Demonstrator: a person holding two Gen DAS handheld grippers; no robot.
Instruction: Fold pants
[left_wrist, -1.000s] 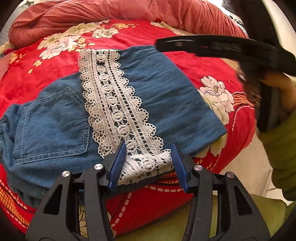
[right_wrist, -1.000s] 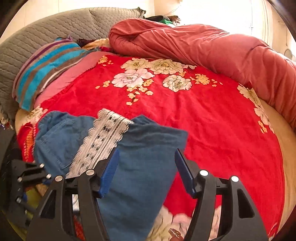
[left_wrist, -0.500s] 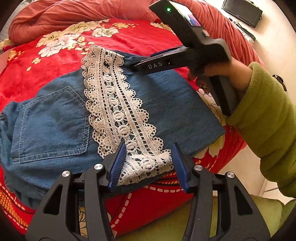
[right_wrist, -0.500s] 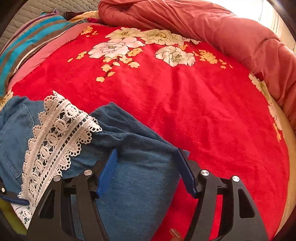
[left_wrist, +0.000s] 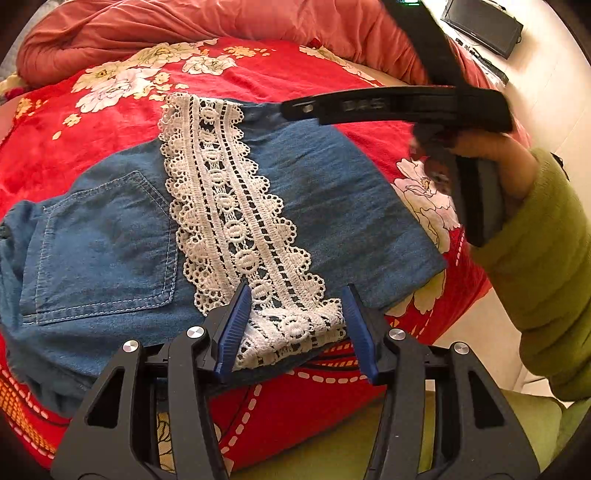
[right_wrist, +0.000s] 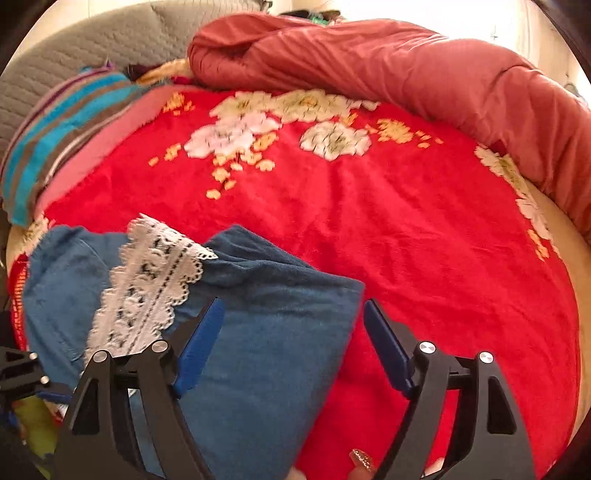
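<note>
One pair of pants (left_wrist: 314, 192) lies folded on my red blanket (right_wrist: 406, 240), its lace (left_wrist: 229, 206) strip running toward me. My left gripper (left_wrist: 295, 328) is at the near hem, the lace end bunched between its pads, which look clamped on it. My right gripper (right_wrist: 295, 347) hangs over the pants' far corner; its jaws have just been opening and stand apart, gripping nothing. One pocket (left_wrist: 103, 243) shows. Two grippers, one quilt (right_wrist: 406, 74).
</note>
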